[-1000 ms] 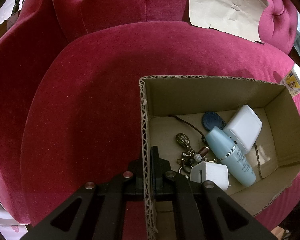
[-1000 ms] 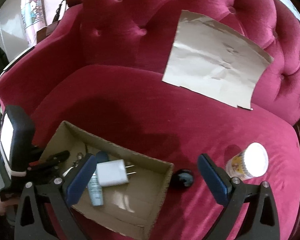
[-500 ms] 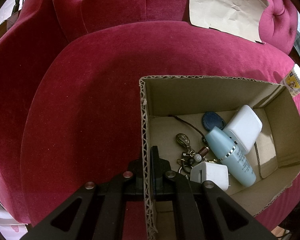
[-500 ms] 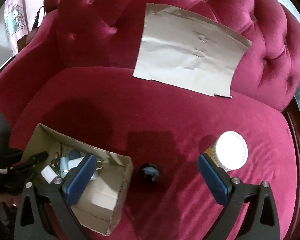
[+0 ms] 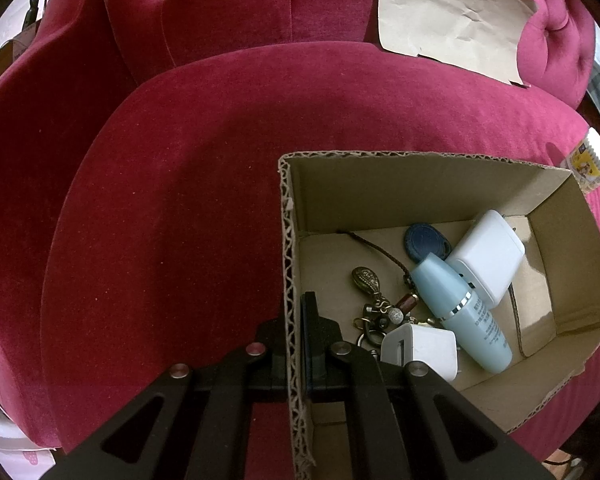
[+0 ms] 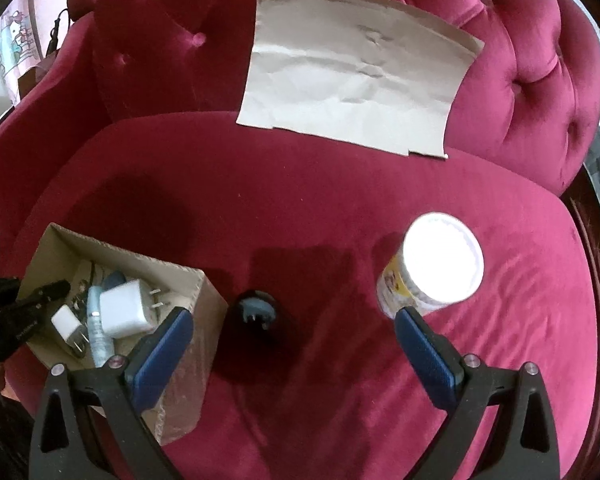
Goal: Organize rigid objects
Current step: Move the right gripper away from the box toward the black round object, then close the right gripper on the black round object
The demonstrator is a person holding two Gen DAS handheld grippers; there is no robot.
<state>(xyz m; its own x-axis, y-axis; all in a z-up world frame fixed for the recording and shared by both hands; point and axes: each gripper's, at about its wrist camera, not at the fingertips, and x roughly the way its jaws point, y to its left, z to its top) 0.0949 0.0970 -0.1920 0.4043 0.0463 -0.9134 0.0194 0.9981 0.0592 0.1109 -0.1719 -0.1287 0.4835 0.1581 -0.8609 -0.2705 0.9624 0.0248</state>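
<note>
An open cardboard box [image 5: 432, 184] [image 6: 204, 300] sits on a red velvet sofa seat [image 6: 320, 200]. Inside lie two white chargers [image 5: 488, 256] [image 5: 420, 350], a pale blue bottle [image 5: 460, 308], a blue tag [image 5: 426, 242] and a brass keychain [image 5: 366, 280]. My left gripper [image 5: 298, 312] is shut on the box's left wall. A small black plug adapter [image 6: 256, 310] stands on the seat just right of the box. A white-lidded yellow cup [image 6: 436, 268] stands further right. My right gripper [image 6: 290, 322] hangs open above the seat, the adapter between its blue pads [image 6: 162, 354].
A creased sheet of brown paper [image 6: 356, 64] leans on the tufted sofa back. The sofa's dark wooden frame [image 6: 592, 248] runs along the right edge. The sofa arm [image 5: 28, 128] rises at the left.
The right gripper has moved right and down, off the box; the adapter and cup now sit closer and more central. The left gripper and the box have kept still.
</note>
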